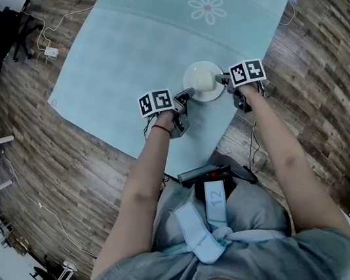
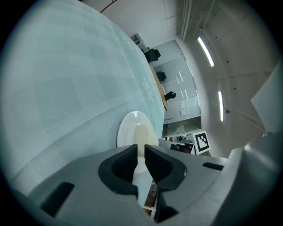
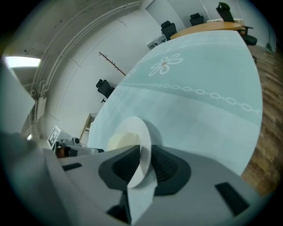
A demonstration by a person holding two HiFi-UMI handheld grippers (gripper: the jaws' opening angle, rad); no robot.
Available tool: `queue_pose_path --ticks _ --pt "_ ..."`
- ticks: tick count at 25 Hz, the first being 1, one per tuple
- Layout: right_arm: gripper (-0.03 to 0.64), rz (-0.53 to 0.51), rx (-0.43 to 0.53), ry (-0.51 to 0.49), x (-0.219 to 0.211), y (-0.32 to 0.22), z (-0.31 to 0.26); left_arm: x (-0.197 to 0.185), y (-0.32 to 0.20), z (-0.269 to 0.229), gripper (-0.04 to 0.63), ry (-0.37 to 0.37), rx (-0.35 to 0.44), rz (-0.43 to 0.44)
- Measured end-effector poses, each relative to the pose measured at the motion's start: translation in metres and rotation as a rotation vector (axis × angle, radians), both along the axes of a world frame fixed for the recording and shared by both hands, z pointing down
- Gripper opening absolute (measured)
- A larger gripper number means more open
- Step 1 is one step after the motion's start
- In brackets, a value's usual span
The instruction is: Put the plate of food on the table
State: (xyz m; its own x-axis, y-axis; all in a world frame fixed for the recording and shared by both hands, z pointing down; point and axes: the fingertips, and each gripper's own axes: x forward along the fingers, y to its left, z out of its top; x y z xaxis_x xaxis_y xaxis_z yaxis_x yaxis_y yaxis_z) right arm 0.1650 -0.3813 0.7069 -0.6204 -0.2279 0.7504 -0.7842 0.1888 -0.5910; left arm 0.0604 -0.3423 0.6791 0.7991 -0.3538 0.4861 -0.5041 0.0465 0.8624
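White plate [image 1: 206,65] with a pale cream mound of food [image 1: 203,82] sits directly between your two grippers, over the near corner of the table [image 1: 146,48], which has a light teal cloth [image 1: 117,72] on it.

Right gripper [image 3: 145,164]: jaws closed on the plate's right rim. The rim runs edge-on through the gap, one pad on each face. Solid hold.

Left gripper [image 2: 139,154]: on the opposite rim. Jaws are drawn to a narrow slot and the pale rim edge runs into it. I read that as a pinch too, though it's less clear-cut than the right.

Relation that matters: the two grippers face each other across the plate, so the plate spans the line from jaw tip to jaw tip. Neither hand is nearer; both are at the rim. From you, the plate lies straight ahead. The table's corner edge is just on your side of it, and the bare cloth lies beyond.

Height: in the right gripper view the plate's shadow hugs it on the cloth, so it's at or just off the surface. I can't tell whether it's actually touching.

My call: the set-down is nearly done. Keep both hands level and lower them together. If one side opens before the plate is seated, it tips toward that side. Consider placing it further in from the corner before you let go.
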Motion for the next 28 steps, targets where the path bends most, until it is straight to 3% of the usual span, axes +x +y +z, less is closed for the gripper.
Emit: queue_pose_path --ticks 12,23,28 --pt "0.057 0.015 0.072 0.002 0.008 0.000 -0.023 0.005 -0.001 -0.005 0.037 0.021 0.013 0.025" --pt "0.057 0.034 0.147 -0.063 -0.003 0.027 -0.044 0.014 0.007 -0.022 0.035 0.008 0.131 0.080" --pt "0.055 0.059 0.223 -0.115 -0.004 0.036 -0.059 0.017 0.010 -0.030 0.035 0.009 0.199 0.092"
